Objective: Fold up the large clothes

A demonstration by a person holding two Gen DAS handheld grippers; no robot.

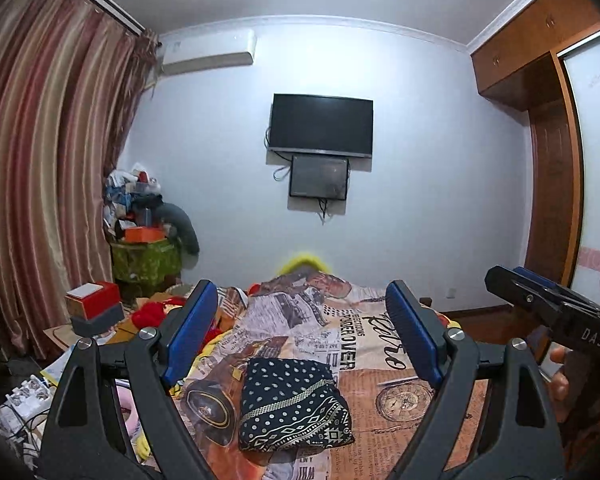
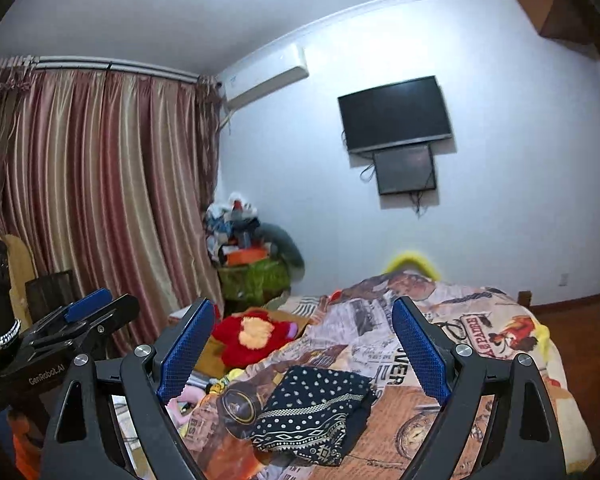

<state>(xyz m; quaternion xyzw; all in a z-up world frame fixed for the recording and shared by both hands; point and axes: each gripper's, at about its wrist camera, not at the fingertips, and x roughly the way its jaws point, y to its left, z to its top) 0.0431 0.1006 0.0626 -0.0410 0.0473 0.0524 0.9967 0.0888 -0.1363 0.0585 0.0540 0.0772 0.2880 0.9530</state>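
Where bed (image 1: pixel 380 380) spreads: one folded garment (image 1: pixel 294 404).

One folded dotted garment (image 1: pixel 294 404) lies on one bed cover (image 1: pixel 380 364). Two black screens hang on the wall, a large television (image 1: pixel 321 125) and a smaller screen (image 1: pixel 319 177) under it. There is one air conditioner (image 1: pixel 208 53), one red plush toy (image 2: pixel 254 334) and two grippers, left gripper (image 1: pixel 300 332) and right gripper (image 2: pixel 302 340).

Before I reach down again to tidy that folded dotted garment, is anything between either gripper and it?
Nothing visible. The folded dotted garment lies alone on the printed bedspread, bare cover around it. The left gripper and right gripper are both open and empty above it.
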